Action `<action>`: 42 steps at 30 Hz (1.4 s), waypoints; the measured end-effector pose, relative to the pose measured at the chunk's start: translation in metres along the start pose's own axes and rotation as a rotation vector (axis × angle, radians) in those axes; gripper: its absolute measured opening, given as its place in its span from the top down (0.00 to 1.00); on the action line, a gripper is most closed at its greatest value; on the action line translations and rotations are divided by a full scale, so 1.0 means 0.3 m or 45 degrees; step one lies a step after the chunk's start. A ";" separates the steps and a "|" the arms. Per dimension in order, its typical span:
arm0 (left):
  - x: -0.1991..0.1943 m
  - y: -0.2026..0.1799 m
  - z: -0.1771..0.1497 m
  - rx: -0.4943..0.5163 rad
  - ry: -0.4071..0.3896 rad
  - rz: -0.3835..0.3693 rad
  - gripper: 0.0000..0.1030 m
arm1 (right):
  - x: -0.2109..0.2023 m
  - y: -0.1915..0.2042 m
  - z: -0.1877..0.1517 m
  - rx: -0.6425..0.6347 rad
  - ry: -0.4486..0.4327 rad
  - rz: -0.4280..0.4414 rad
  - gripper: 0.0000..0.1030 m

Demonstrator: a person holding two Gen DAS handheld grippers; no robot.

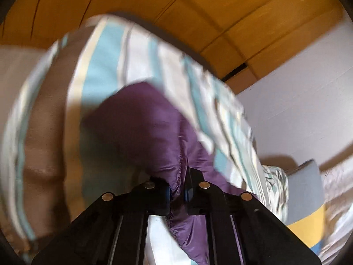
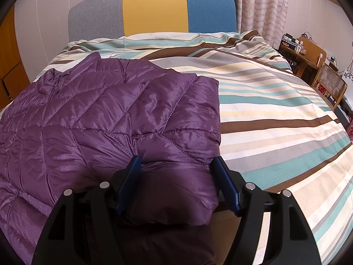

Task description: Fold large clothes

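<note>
The purple puffy jacket (image 2: 106,114) lies on the left side of the bed (image 2: 275,119), on top of the striped cover. Its top end points to the far left corner of the bed, near the headboard (image 2: 152,11). Its bottom end is at the near edge.

The left gripper (image 1: 178,193) is squeezed shut on a thin edge of the jacket (image 1: 141,130), right along a stitched seam. That picture is blurry and tilted, so I cannot tell which part of the jacket this edge is.

The right gripper (image 2: 176,172) has its 2 blue fingers (image 2: 226,181) spread wide apart. A fat folded bit of the jacket's near right corner sits between them. The fingers are not squeezing it yet.

The jacket looks light, soft and puffy. Its cloth is shiny, so I think it will be slippery. It may spring back up after a fold. A good place to grab is a seam or the hem, where the cloth is thin and flat. The fat puffy parts could slide out of the fingers.

The bed's right side shows only the striped cover.
</note>
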State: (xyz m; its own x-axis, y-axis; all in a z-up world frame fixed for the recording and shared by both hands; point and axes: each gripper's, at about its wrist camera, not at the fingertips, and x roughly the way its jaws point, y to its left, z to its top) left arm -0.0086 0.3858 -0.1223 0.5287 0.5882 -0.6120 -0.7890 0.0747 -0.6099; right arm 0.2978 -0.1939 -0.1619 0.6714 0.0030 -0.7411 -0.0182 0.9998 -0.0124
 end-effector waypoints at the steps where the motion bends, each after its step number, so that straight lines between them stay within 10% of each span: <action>1: -0.046 -0.047 -0.021 0.094 -0.053 -0.015 0.92 | 0.000 -0.001 0.000 0.001 0.000 0.001 0.33; 17: -0.337 -0.533 -0.457 0.771 -0.076 -0.489 0.92 | 0.000 -0.006 0.001 0.022 0.002 0.020 0.33; 42: -0.452 -0.853 -1.193 1.514 0.157 -0.700 0.92 | 0.000 -0.011 0.002 0.044 0.012 0.035 0.28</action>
State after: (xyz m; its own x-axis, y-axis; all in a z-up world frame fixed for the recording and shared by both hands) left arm 0.2336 -0.0012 -0.0635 0.8421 0.1813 -0.5079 -0.2212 0.9751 -0.0185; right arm 0.2983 -0.1973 -0.1616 0.6640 0.0304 -0.7471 -0.0110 0.9995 0.0310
